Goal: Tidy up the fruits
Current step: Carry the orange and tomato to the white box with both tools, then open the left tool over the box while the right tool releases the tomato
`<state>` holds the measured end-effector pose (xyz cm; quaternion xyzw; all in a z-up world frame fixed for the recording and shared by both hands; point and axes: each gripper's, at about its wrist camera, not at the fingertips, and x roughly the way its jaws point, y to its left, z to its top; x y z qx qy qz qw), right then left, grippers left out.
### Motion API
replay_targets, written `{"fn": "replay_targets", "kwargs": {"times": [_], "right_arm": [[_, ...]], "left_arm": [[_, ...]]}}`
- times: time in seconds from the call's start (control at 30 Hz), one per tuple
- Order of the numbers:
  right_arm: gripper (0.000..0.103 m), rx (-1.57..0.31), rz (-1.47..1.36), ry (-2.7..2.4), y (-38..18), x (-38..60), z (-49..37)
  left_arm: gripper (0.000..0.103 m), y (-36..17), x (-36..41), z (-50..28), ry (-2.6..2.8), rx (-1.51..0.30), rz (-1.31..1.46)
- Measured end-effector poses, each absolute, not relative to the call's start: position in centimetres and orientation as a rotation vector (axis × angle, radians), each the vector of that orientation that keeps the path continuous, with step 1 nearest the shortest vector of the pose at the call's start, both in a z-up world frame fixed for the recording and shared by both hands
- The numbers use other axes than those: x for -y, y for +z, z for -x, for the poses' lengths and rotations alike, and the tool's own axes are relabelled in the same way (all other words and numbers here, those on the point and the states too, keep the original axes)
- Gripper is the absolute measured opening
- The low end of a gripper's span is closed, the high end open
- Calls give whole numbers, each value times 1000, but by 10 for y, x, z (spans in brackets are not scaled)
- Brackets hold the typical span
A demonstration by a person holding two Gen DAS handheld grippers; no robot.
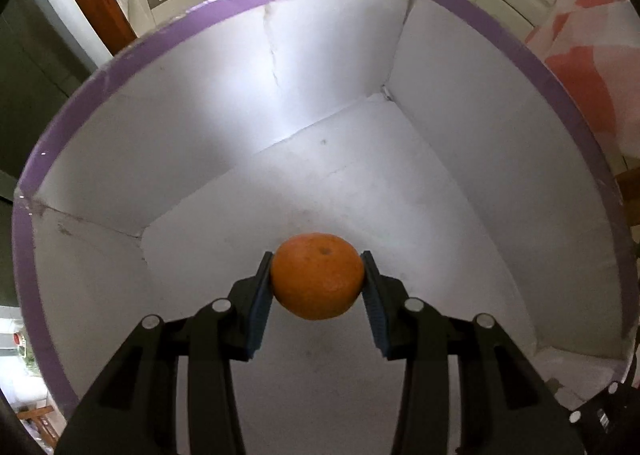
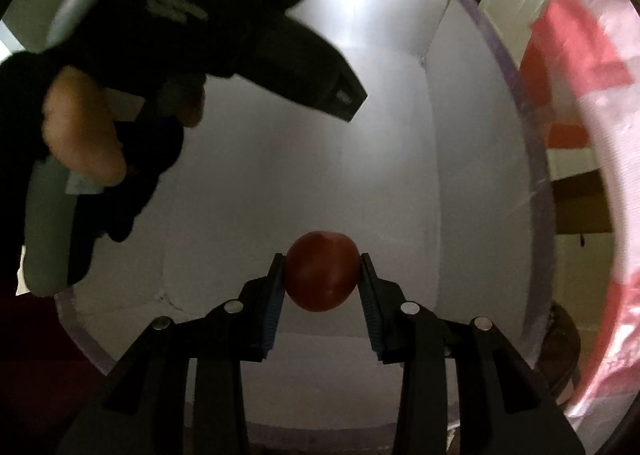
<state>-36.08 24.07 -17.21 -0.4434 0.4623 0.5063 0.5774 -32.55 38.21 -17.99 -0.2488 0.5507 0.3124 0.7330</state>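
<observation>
A: Orange (image 1: 319,276), pinched at its widest part between the blue pads (image 1: 258,307) of the left gripper (image 1: 319,279). Why is it held there?

B: The jaws are clamped on its sides so it hangs above the white floor of the box (image 1: 224,103), inside the purple rim. I judge it is being carried in for setting down; it does not appear to touch the floor yet.

A: And the right gripper (image 2: 321,275)?

B: Its jaws are clamped on a dark red fruit (image 2: 321,271), possibly an apple or a tomato; the dim light leaves that unclear. It hangs over the same box.

A: What is the dark shape at upper left in the right wrist view?

B: The other gripper's body and the hand (image 2: 80,127) holding it, working beside this one. A pink bag (image 2: 600,175) lies outside the box, to the right.
</observation>
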Motion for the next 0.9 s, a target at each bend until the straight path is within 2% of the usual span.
{"fn": "replay_targets", "kwargs": {"times": [0.03, 0.1, 0.13, 0.17, 0.2, 0.33, 0.7, 0.8, 0.9], "right_arm": [[37, -1095, 1042, 1176, -174, -240, 361], [38, -1124, 1058, 1145, -180, -237, 361], [39, -1131, 1062, 1135, -182, -236, 362], [46, -1134, 1064, 1129, -182, -234, 362], [54, -1134, 1063, 1125, -182, -232, 364], [62, -1117, 1121, 1089, -182, -223, 370], [61, -1152, 1174, 1064, -170, -184, 376], [66, -1129, 1167, 1040, -160, -174, 375], [66, -1073, 1044, 1079, -128, -162, 370]], "left_arm": [[43, -180, -382, 324, 685, -1213, 548], [50, -180, -384, 325, 682, -1216, 557], [65, -179, -385, 325, 686, -1209, 559], [75, -178, -385, 327, 695, -1200, 559], [77, -174, -385, 325, 707, -1189, 557], [80, -171, -387, 329, 715, -1183, 568], [84, -172, -381, 314, 660, -1220, 547], [84, -162, -374, 313, 636, -1225, 536], [84, -132, -372, 312, 656, -1130, 488]]}}
